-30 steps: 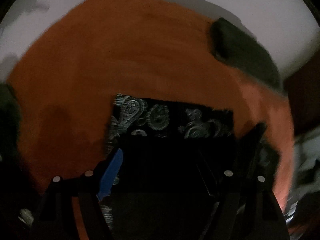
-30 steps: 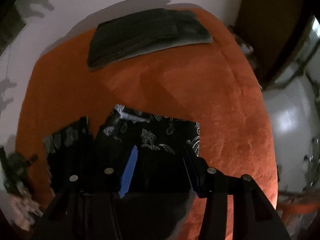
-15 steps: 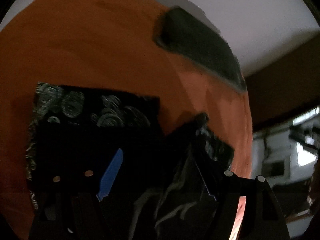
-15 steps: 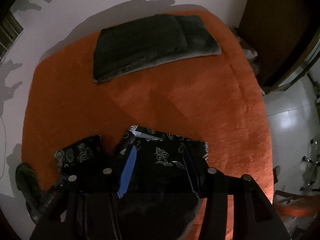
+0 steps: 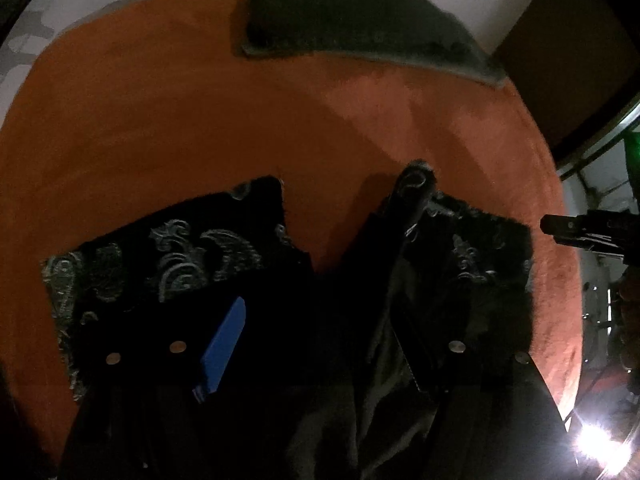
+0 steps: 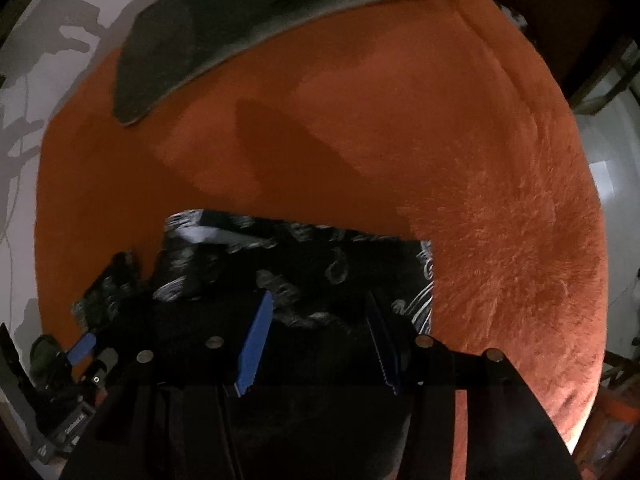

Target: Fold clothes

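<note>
A black garment with a pale paisley print (image 6: 320, 264) lies on the orange bed cover (image 6: 400, 128). In the left wrist view it shows as two lobes, one at the left (image 5: 180, 256) and one at the right (image 5: 472, 248), with a raised fold (image 5: 412, 184) between them. My left gripper (image 5: 320, 320) hangs open just above the cloth, blue pad (image 5: 224, 352) on the left finger. My right gripper (image 6: 320, 300) is open too, low over the garment's near part. Nothing sits between either pair of fingers. Each gripper shows at the edge of the other's view.
A folded dark grey blanket (image 5: 352, 20) lies at the far side of the bed, against the white wall (image 6: 36, 80). The bed's right edge drops to a pale floor (image 6: 616, 184). A bright light glares at lower right (image 5: 592, 440).
The left gripper has swung round, so the garment now shows as two lobes and the grey blanket sits at top centre. The right gripper has dropped closer to the cloth. Both stay open.
</note>
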The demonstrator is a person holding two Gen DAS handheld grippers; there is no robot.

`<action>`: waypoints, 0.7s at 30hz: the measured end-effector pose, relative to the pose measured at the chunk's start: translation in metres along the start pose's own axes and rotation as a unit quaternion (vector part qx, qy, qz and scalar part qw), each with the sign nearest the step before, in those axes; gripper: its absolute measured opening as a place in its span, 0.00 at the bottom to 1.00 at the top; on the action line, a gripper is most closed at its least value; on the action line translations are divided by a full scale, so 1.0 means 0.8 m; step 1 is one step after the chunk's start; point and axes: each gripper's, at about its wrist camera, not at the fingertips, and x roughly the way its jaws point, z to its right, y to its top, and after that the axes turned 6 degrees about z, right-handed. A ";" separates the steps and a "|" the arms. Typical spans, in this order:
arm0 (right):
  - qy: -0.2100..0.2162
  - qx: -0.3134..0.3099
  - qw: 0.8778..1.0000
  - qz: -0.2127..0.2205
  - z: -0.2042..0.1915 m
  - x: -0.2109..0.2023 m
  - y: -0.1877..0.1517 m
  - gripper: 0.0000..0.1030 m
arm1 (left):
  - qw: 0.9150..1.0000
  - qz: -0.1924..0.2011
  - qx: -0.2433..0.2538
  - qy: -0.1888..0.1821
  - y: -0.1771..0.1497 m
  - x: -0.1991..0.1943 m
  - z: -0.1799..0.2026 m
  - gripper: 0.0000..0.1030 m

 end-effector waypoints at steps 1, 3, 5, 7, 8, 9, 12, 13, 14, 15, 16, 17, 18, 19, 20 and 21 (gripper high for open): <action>-0.004 -0.001 1.000 0.002 0.006 0.010 -0.002 0.46 | 1.000 -0.002 -0.003 -0.006 -0.003 0.008 0.001 0.73; -0.013 -0.010 1.000 0.003 0.016 0.031 -0.006 0.46 | 1.000 -0.007 0.002 -0.010 -0.006 0.025 0.005 0.73; -0.019 -0.032 0.999 0.016 0.021 0.046 -0.010 0.46 | 1.000 -0.001 0.011 -0.013 0.001 0.033 0.009 0.73; -0.026 -0.052 0.998 0.033 0.025 0.053 -0.010 0.26 | 0.999 0.014 0.019 -0.027 0.016 0.032 0.015 0.73; -0.029 -0.059 0.997 0.038 0.029 0.055 -0.009 0.07 | 0.999 0.021 0.027 -0.037 0.024 0.030 0.019 0.73; -0.032 -0.066 0.996 0.043 0.032 0.057 -0.009 0.04 | 0.998 0.027 0.039 -0.042 0.031 0.029 0.024 0.73; 0.002 -0.045 0.997 0.069 0.054 0.041 -0.006 0.03 | 0.995 0.043 0.081 -0.049 0.050 0.024 0.036 0.73; 0.022 -0.029 0.996 0.081 0.064 0.029 -0.006 0.03 | 0.993 0.049 0.094 -0.050 0.054 0.023 0.037 0.73; 0.030 -0.024 0.995 0.095 0.071 0.019 -0.007 0.02 | 0.992 0.055 0.103 -0.054 0.058 0.022 0.038 0.74; 0.027 -0.017 0.994 0.103 0.078 0.014 -0.007 0.02 | 0.991 0.058 0.108 -0.059 0.061 0.022 0.038 0.74; 0.023 -0.009 0.993 0.111 0.085 0.010 -0.008 0.02 | 0.990 0.058 0.113 -0.066 0.063 0.024 0.038 0.74; 0.018 -0.002 0.993 0.119 0.092 0.006 -0.008 0.02 | 0.989 0.056 0.118 -0.073 0.065 0.028 0.040 0.74; 0.027 0.004 0.993 0.116 0.097 0.007 -0.008 0.02 | 0.988 0.053 0.124 -0.075 0.067 0.035 0.044 0.74; 0.038 0.010 0.993 0.110 0.102 0.010 -0.009 0.02 | 0.987 0.049 0.131 -0.074 0.069 0.044 0.048 0.74; 0.049 0.015 0.993 0.104 0.108 0.013 -0.010 0.03 | 0.987 0.043 0.139 -0.071 0.070 0.054 0.053 0.74; 0.059 0.021 0.993 0.099 0.113 0.015 -0.010 0.08 | 0.986 0.037 0.148 -0.066 0.072 0.066 0.058 0.74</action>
